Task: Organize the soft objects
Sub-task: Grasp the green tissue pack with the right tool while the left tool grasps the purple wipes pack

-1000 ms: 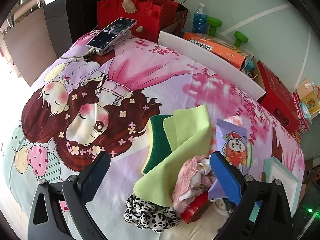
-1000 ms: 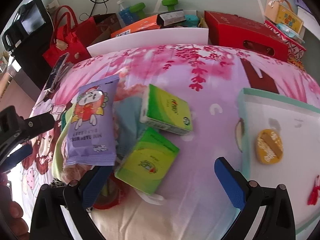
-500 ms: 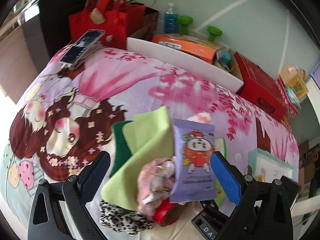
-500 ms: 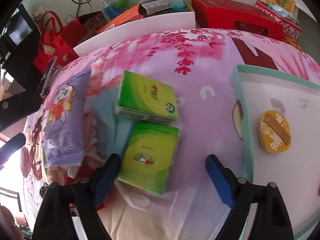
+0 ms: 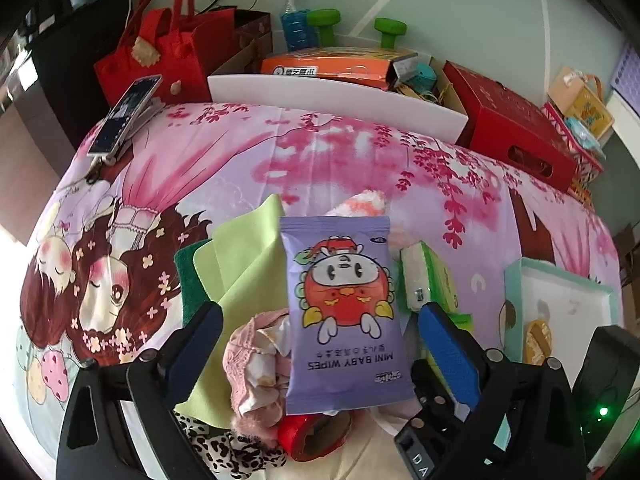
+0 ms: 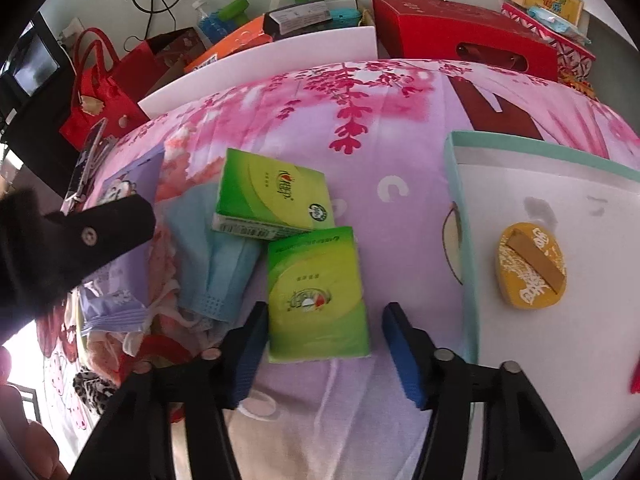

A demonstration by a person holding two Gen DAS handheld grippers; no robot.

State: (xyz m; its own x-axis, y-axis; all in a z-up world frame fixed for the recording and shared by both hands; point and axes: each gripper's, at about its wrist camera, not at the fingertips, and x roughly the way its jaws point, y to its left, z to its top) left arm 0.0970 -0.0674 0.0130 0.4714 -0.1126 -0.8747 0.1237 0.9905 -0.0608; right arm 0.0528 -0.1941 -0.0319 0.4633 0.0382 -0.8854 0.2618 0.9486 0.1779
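Note:
A purple baby wipes pack [image 5: 344,312] lies on top of a pile of soft things on the cartoon bedsheet. My left gripper [image 5: 320,344] straddles it with jaws wide and closing slightly; neither pad presses on it. In the right wrist view a green tissue pack [image 6: 316,296] lies flat between the fingers of my right gripper [image 6: 324,344]. Its jaws are closing: the left pad is at the pack's edge and the right pad stands a little apart. A second green tissue pack [image 6: 272,200] and a blue face mask [image 6: 216,264] lie just beyond.
A teal-rimmed white tray [image 6: 456,200] holding a yellow round piece [image 6: 530,266] sits at the right. The pile also has a lime cloth [image 5: 240,264], green sponge [image 5: 188,276], pink fabric [image 5: 248,356], leopard scrunchie [image 5: 224,452] and red tape roll [image 5: 316,436]. A phone [image 5: 124,114] lies far left.
My left gripper has slid right over the pile, so the wipes pack now sits centred between its fingers. My right gripper's jaws have narrowed around the nearer green tissue pack.

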